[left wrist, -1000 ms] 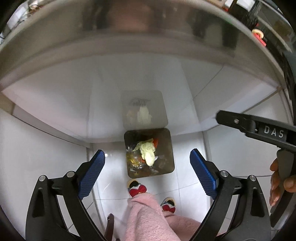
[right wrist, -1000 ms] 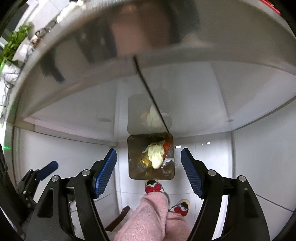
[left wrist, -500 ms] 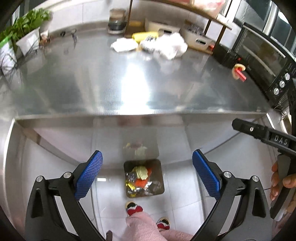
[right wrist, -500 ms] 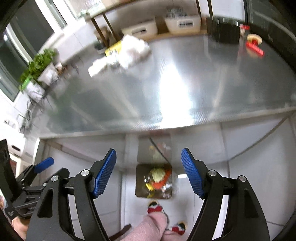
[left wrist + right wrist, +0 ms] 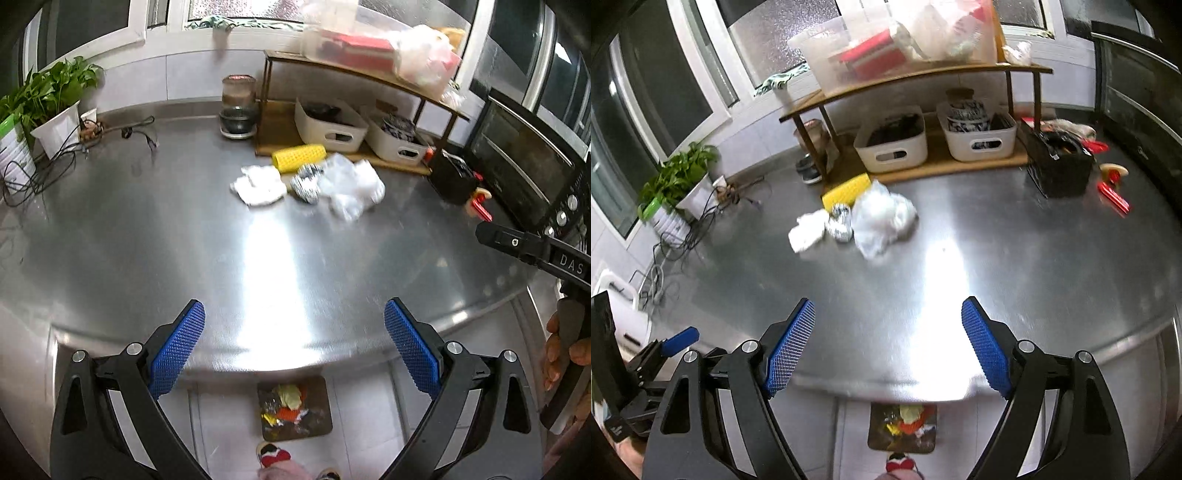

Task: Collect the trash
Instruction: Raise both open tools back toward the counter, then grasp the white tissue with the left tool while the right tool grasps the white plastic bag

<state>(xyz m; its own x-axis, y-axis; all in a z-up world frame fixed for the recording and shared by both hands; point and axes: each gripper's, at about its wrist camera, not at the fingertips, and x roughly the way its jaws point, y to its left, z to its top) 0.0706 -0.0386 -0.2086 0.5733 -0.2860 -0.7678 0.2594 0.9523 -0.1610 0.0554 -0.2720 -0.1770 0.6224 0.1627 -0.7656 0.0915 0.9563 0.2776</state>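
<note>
A small heap of trash lies toward the back of the steel counter (image 5: 184, 240): a crumpled white tissue (image 5: 258, 186), a foil ball (image 5: 306, 182), a clear plastic bag (image 5: 351, 188) and a yellow corn cob (image 5: 299, 157). The same tissue (image 5: 809, 232), foil ball (image 5: 840, 225) and bag (image 5: 882, 218) show in the right wrist view. My left gripper (image 5: 293, 314) hangs open over the counter's front edge, nothing between its blue pads. My right gripper (image 5: 888, 308) is likewise open and holds nothing. On the floor below stands a trash bin (image 5: 321, 424) holding several scraps.
A wooden rack (image 5: 923, 162) with two white baskets stands behind the trash. An oven (image 5: 524, 166) is at the right, with a black box (image 5: 1056, 170) and a red tool (image 5: 1112, 195) nearby. At the left are a potted plant (image 5: 55, 110) and cables (image 5: 40, 173). A person's slipper (image 5: 273, 454) is beside the bin.
Both grippers have risen from below the counter, where they looked down at the bin, to above its front edge. The counter top and its trash have come into view.
</note>
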